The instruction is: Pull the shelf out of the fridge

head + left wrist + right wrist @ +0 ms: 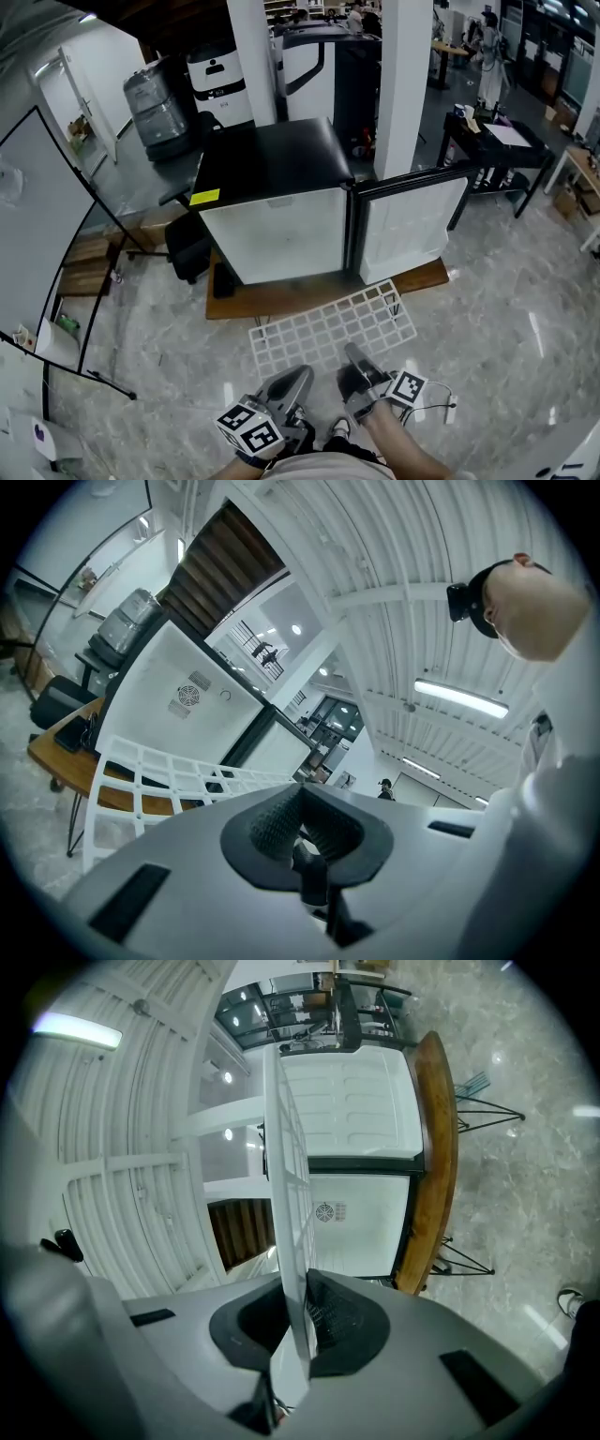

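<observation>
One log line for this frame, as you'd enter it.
stage: shelf clear of fridge, door open | left gripper: shut on shelf edge | right gripper: shut on shelf edge

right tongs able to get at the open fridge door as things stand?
Probably not. The right tongs are shut on the white shelf, which lies between them and the open fridge door. They would likely have to let the shelf go first.
</observation>
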